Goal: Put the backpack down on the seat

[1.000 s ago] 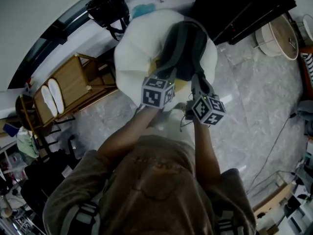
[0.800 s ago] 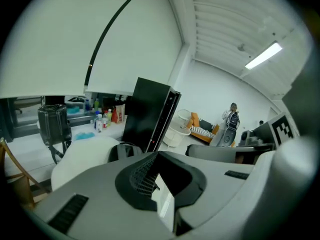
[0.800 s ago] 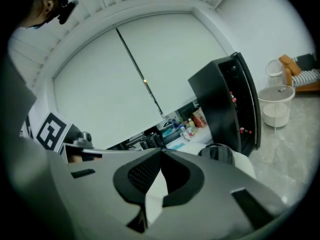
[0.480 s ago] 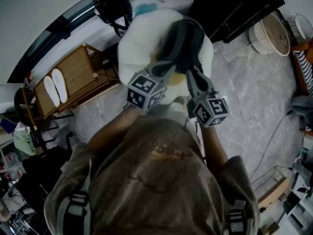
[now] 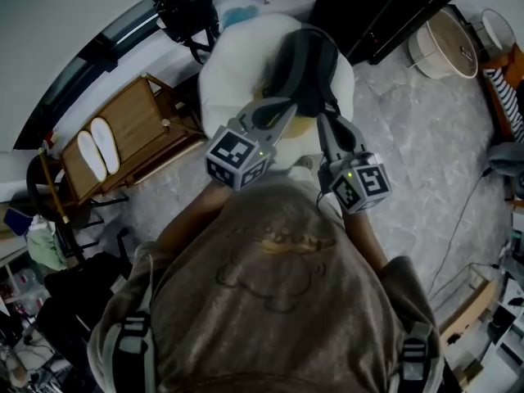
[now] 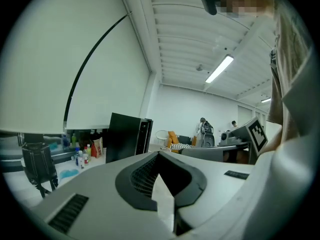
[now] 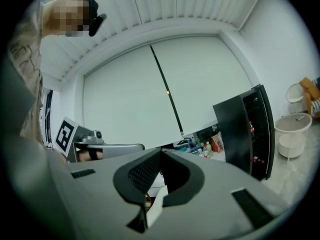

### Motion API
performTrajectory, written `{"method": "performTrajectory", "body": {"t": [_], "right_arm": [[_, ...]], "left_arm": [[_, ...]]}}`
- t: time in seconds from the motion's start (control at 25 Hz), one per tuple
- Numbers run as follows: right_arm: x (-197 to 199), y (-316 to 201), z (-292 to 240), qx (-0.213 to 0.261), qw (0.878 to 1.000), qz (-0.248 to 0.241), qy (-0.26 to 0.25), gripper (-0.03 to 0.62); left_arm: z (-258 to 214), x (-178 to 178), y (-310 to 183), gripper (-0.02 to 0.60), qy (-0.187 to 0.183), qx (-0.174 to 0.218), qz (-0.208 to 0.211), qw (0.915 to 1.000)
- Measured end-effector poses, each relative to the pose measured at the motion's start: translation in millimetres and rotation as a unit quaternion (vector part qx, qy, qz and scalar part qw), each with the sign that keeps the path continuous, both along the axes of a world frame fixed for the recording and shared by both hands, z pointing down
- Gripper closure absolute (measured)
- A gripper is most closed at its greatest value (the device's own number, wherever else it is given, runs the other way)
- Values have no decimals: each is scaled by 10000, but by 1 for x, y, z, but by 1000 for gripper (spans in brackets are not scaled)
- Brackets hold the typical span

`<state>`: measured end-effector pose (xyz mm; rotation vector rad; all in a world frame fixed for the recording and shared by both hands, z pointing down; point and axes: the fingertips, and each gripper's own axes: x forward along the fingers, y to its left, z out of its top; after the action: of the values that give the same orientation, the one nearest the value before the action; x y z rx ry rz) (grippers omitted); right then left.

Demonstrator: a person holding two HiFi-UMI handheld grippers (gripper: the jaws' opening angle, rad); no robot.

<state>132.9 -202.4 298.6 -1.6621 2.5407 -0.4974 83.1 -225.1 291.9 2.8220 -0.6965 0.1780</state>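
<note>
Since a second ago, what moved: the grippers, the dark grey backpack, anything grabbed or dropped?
Both grippers drew back slightly toward the person, the left gripper farther and leftward, the right gripper less. No grab or release shows. The dark grey backpack stays lying on the white cushioned seat.

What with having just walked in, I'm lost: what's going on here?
A person stands over a white seat with tongs in each hand. The dark backpack lies on the seat. The left tongs and right tongs are both shut and reach toward the backpack's near end. Their own views show nothing between the jaws. So the backpack looks set down.
</note>
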Motion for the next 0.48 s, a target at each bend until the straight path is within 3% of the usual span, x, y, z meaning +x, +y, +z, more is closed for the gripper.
{"method": "performTrajectory", "body": {"t": [0.48], "right_arm": [[-8, 4, -4, 98, 9999, 117, -67, 595]], "left_arm": [[-5, -14, 5, 581, 238, -26, -85, 9997]]}}
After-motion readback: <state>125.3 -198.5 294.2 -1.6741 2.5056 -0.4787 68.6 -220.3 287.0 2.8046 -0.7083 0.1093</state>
